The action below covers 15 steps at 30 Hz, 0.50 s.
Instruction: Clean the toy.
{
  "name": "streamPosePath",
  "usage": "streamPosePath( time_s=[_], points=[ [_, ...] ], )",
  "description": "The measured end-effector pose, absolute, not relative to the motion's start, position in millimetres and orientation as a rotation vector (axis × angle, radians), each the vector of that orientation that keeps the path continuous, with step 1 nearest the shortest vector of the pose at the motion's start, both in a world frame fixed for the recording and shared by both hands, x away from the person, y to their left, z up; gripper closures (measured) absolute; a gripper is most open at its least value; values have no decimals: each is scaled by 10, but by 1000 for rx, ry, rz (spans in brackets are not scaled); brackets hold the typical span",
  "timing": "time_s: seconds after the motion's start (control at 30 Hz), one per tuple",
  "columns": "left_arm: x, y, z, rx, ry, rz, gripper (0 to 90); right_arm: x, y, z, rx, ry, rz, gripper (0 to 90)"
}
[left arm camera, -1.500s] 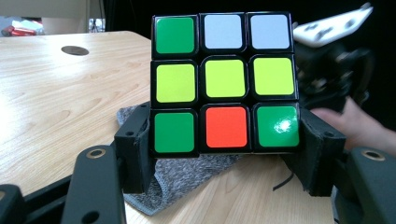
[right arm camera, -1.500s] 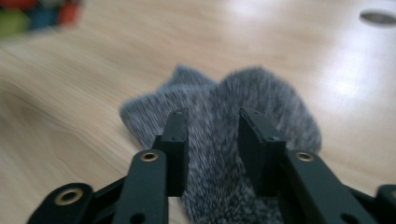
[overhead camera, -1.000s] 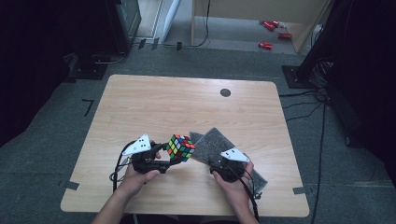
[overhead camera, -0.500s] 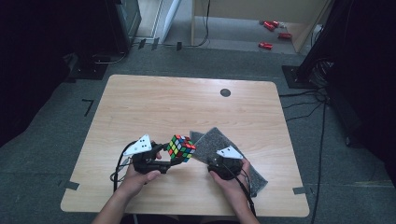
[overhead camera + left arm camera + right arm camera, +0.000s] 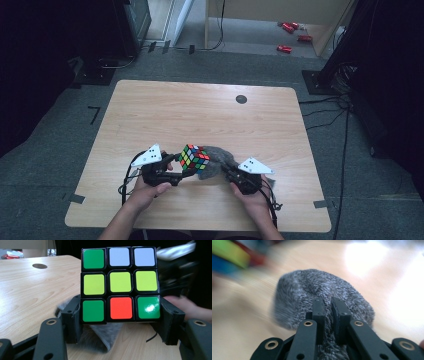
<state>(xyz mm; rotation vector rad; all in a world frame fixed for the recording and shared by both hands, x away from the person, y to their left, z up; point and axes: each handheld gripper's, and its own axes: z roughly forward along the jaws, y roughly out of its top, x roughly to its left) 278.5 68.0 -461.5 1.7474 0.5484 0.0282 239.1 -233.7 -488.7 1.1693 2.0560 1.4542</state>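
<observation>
A: Entry. The left gripper has its fingers partly open and clamped on the bottom row of the puzzle cube, one pad per side. In the high view the cube sits lower centre of the frame, raised above the counter and tilted.

B: And the right gripper?

A: Its fingers have just been closing and now stand nearly together, pinching a fold of the grey cloth. From above, the right gripper is just right of the cube, and the cloth is bunched between the two grippers, partly under the cube. The right gripper view is blurred at its edges.

B: Risks?

A: First, the pinch takes only a thin ridge of pile. My guess is that a quick pull could strip the cloth out of the fingers. Second, in the left gripper view a flap of the cloth hangs right below the cube; if the cloth is dragged across while snagged on a corner, it could twist the cube in the left fingers, which hold only its lowest layer.

B: Anything else?

A: The cube's layers turn freely, I'd judge, so wiping pressure on the top rows might rotate them rather than clean them.
</observation>
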Motion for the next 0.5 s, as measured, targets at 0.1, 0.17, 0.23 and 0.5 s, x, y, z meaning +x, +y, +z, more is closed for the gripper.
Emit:
streamPosePath(
  time_s=[0.1,0.17,0.23,0.5],
  points=[
    [2779,674,-4615,1743,540,19,348,2241,-2269,-4676,977,2017,1674,826],
    [2772,674,-4609,1730,531,3,348,2182,-2248,-4597,946,1991,1731,826],
    [2770,676,-4604,1719,532,-7,348,2167,-2247,-4583,933,1987,1777,826],
    [2798,722,-4599,1685,536,-42,348,2116,-2038,-4681,780,2141,1717,825]
  ],
)
